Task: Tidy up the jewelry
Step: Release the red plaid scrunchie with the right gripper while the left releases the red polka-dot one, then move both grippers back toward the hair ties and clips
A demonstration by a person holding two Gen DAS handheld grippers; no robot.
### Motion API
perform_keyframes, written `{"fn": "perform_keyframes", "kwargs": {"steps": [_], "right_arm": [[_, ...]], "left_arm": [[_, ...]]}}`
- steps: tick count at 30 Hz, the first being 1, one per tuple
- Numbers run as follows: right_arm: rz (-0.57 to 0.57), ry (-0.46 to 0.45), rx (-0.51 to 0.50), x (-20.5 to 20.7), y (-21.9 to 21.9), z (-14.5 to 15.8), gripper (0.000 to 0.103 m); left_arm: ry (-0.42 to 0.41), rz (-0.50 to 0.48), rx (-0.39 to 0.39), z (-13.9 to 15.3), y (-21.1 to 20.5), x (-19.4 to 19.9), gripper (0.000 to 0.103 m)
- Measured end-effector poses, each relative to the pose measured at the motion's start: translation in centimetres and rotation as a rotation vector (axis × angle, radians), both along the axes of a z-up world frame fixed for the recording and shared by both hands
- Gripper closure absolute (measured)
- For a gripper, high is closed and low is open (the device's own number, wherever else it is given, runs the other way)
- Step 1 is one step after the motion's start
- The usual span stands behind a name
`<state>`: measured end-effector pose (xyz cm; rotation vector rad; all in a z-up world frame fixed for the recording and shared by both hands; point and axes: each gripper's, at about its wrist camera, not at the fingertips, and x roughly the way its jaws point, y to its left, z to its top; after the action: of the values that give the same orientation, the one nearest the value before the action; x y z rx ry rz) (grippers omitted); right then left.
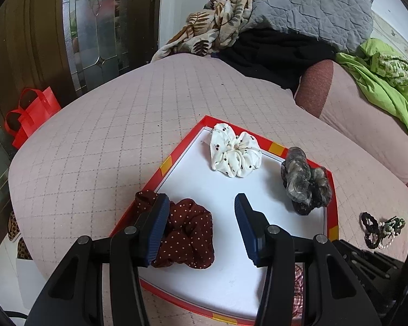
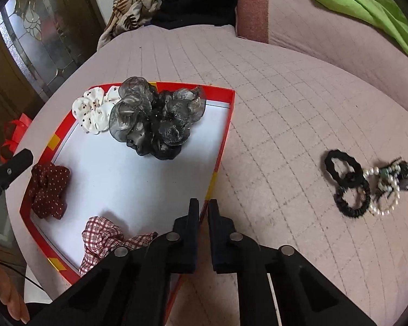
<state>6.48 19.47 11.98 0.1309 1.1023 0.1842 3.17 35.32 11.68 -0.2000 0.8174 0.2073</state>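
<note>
Left wrist view: a pink quilted bed cover (image 1: 100, 135) fills the middle. A red-rimmed white tray (image 1: 166, 164) sits lower centre. The left gripper (image 1: 202, 203) is open over a dark red dotted scrunchie (image 1: 189, 233). A glass-panelled door (image 1: 95, 27) stands upper left.

Right wrist view: the right gripper (image 2: 204, 206) is closed on nothing at the tray's edge. Black hair ties and a pearl bracelet (image 2: 367, 184) lie at the right.

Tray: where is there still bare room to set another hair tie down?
The tray floor is bare in the middle, between the dotted scrunchie, plaid scrunchie and grey scrunchie. The far end is crowded: the white scrunchie touches the grey one.
</note>
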Motion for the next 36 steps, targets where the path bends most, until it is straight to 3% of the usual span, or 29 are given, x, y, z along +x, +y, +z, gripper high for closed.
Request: {"fn": "perform_keyframes", "kwargs": {"steps": [7, 10, 13, 15, 21, 31, 36], "right_arm": [[0.004, 0.008, 0.064, -1.0, -1.3, 0.6, 0.095], [0.002, -0.032, 0.072, -2.5, -2.5, 1.9, 0.092], [0.002, -0.08, 0.034, -4.3, -4.0, 3.2, 0.077], [-0.006, -0.107, 0.002, -5.9, -5.7, 3.9, 0.068], [-0.068, -0.134, -0.091, -11.0, -12.0, 4.2, 0.062], [-0.262, -0.114, -0.083, -17.0, -23.1, 3.3, 0.05], [-0.31, -0.109, -0.052, -18.1, -26.1, 2.5, 0.05]], "left_arm": [[0.014, -0.022, 0.026, -0.3, -0.9, 0.2, 0.054], [0.013, -0.035, 0.051, -0.4, -1.6, 0.1, 0.054], [0.006, -0.055, 0.063, -0.4, -2.6, -0.2, 0.054], [0.002, -0.072, 0.071, -0.3, -3.7, -0.5, 0.054], [-0.011, -0.171, 0.104, 0.1, -8.3, -2.4, 0.054], [-0.012, -0.379, 0.146, 1.1, -17.1, -6.5, 0.048], [0.034, -0.444, 0.093, 0.8, -20.3, -6.3, 0.047]]}}
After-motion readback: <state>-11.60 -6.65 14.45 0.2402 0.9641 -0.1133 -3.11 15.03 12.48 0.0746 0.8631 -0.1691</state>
